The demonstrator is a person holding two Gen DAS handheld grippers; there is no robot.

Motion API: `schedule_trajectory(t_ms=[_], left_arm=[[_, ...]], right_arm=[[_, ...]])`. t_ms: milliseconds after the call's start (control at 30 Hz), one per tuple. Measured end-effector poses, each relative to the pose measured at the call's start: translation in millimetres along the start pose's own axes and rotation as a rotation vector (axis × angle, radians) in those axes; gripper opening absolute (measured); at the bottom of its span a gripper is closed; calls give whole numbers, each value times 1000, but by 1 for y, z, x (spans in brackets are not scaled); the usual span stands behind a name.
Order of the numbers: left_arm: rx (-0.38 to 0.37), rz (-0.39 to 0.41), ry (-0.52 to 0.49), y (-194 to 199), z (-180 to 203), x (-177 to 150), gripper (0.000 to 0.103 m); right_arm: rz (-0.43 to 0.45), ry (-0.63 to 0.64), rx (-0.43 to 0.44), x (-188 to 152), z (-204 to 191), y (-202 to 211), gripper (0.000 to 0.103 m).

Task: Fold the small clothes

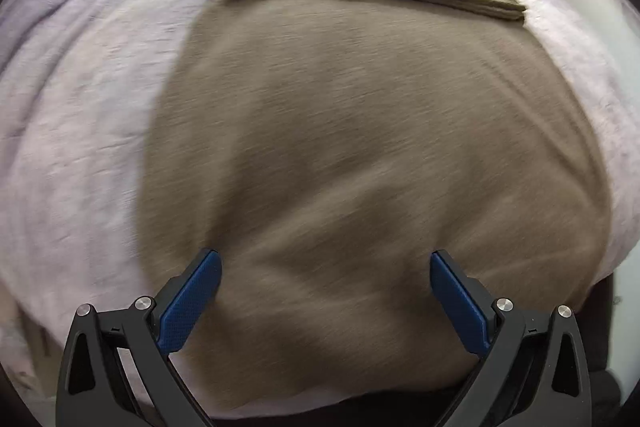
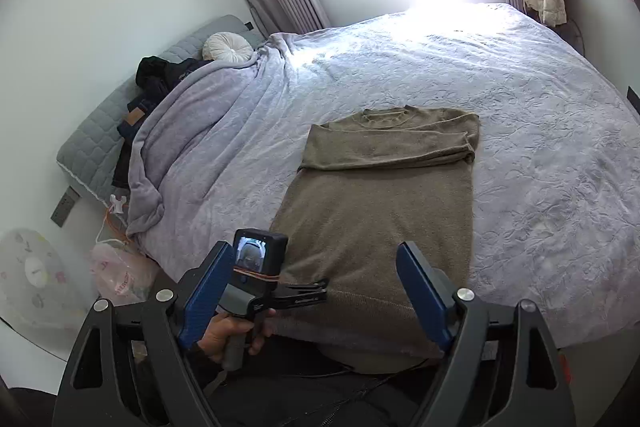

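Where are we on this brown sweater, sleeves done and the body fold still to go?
Done: both sleeves lie folded across the chest of the brown sweater, which is spread flat on the lavender bedspread. In hand: nothing; the left gripper is open, low over the hem end, and the right gripper is open, held higher. Left: grasping the hem and folding the body up toward the collar.

Motion blur smears the sweater [image 1: 360,147] in the left wrist view, its hem runs off the bottom edge there, and in the right wrist view the left gripper [image 2: 316,293] hides part of it.
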State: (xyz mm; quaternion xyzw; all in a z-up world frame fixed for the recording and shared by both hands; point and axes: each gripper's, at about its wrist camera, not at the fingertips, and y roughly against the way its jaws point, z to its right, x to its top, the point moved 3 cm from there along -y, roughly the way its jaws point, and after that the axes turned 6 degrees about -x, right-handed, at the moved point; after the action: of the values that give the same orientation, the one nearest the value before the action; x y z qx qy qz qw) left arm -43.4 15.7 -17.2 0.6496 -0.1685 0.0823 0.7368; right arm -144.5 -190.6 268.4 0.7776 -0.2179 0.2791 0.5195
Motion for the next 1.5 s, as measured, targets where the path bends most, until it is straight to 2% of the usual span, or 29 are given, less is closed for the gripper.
schedule_trajectory(t_ms=[100,133,267,367,567,633,767,833,900,967,1000,1100,1167,1267,1333,1367,1400,1433,1467,1500], left_arm=[[152,0,13,9,-24,-8,103],[151,13,17,14,-30,-10,103],[80,58,56,24,-29,2,103],[40,78,16,29,-13,13,103],[-1,76,-41,1,28,42,103],[9,42,-39,-16,19,42,103],[-58,41,-6,-20,-6,28,103],[-53,41,-21,-13,-19,19,103],[-55,45,-32,-9,-30,13,103],[-51,47,-16,-2,-46,5,103],[-44,59,12,4,-55,4,103],[-90,113,75,17,-67,16,103],[-98,150,100,22,-68,33,103],[-7,180,68,11,-60,58,103],[60,145,63,-10,-57,67,103],[107,103,57,-24,-60,66,103],[117,82,51,-33,-63,63,103],[92,91,54,-34,-68,59,103],[67,111,63,-29,-75,52,103],[66,116,62,-25,-82,45,103]], right_arm=[[1,26,14,-2,-7,1,86],[-1,33,13,-2,-8,1,86],[-37,18,15,-5,-9,-9,86],[-35,48,10,-7,-17,-9,87],[-75,79,-4,-9,-25,-18,87],[-94,68,-5,-11,-24,-24,87],[-105,168,11,-17,-17,-51,87],[-87,248,-102,-25,1,-76,87],[-103,341,-337,-41,31,-116,87],[-171,369,-465,-58,61,-152,87],[-218,345,-492,-67,79,-170,86],[-257,226,-431,-77,104,-197,86],[-222,217,-381,-72,100,-206,86],[-141,319,-364,-63,72,-225,86],[-149,378,-322,-65,59,-242,86],[-173,419,-331,-70,58,-256,86],[-198,439,-377,-74,63,-265,86],[-228,444,-424,-79,75,-274,86],[-246,399,-410,-84,95,-277,88],[-237,334,-360,-85,110,-271,88]])
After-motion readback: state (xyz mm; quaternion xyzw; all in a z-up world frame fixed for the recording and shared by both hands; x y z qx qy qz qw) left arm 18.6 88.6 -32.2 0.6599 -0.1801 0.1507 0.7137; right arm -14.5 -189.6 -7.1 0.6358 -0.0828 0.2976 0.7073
